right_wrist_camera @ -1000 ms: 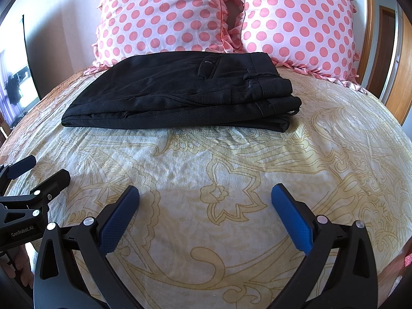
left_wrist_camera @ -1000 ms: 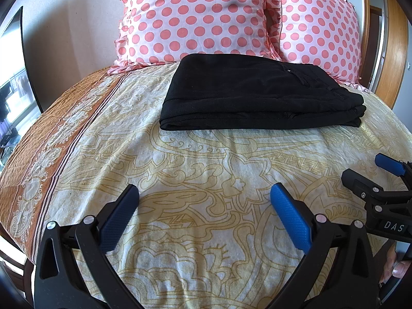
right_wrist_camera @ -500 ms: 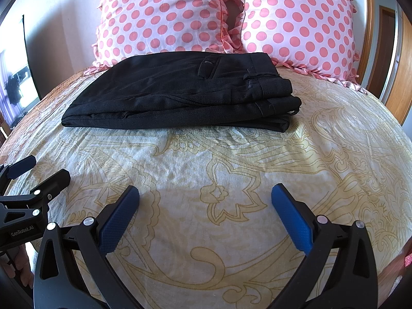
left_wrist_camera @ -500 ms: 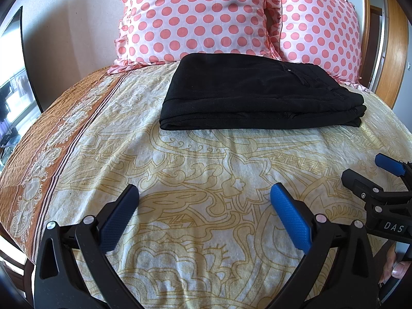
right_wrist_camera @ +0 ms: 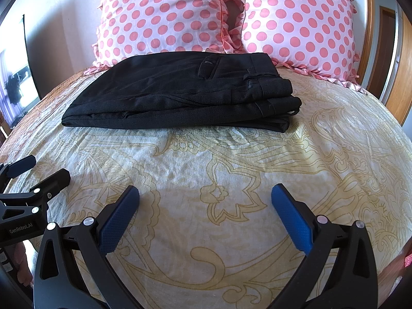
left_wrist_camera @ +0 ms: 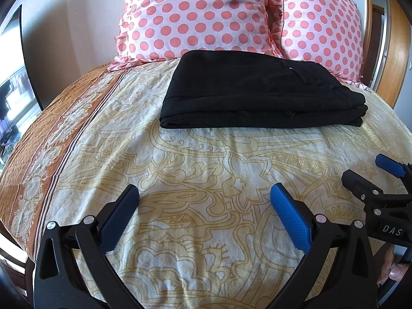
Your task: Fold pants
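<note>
Several stacked layers form the black pants (right_wrist_camera: 185,95), folded flat on the bedspread (right_wrist_camera: 231,170).

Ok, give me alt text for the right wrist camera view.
Folded black pants lie on a yellow patterned bedspread before two pink polka-dot pillows. The open right gripper hovers over the bedspread, empty, with the left gripper at the left edge.

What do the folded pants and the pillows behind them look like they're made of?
The pants: black, matte woven cloth, probably a suiting-type fabric; the stacked folds hold crisp edges, and a welt pocket and waistband show. The pillows: pink-dotted covers with a soft sheen and ruffled edges, likely satin or a similar synthetic. Neither fibre can be confirmed from these views.
</note>
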Demonstrator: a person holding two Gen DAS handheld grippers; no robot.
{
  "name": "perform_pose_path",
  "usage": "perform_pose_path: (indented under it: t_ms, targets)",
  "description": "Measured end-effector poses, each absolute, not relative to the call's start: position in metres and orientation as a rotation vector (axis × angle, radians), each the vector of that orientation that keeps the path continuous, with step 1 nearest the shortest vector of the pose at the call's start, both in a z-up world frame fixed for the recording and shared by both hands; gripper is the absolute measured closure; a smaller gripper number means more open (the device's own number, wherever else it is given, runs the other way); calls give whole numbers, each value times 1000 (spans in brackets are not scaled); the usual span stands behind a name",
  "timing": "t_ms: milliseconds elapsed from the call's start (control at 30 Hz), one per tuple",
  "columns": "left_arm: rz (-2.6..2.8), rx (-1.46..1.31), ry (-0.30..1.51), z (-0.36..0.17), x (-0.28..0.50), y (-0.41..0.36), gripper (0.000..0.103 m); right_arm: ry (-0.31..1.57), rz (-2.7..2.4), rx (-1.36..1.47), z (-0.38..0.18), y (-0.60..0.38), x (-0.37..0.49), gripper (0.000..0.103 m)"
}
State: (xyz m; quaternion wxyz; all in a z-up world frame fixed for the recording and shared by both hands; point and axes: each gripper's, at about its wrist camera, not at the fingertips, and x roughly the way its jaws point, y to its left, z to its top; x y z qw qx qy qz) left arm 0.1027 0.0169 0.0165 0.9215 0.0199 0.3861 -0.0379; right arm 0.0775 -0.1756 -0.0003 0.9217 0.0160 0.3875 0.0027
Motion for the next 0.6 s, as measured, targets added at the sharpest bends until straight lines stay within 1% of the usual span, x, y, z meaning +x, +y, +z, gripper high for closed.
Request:
perform_pose_path:
  t_ms: [600]
  targets:
    - [-99, 48, 779, 16, 101, 17, 2, 796, 5, 32, 0, -175, 78, 1]
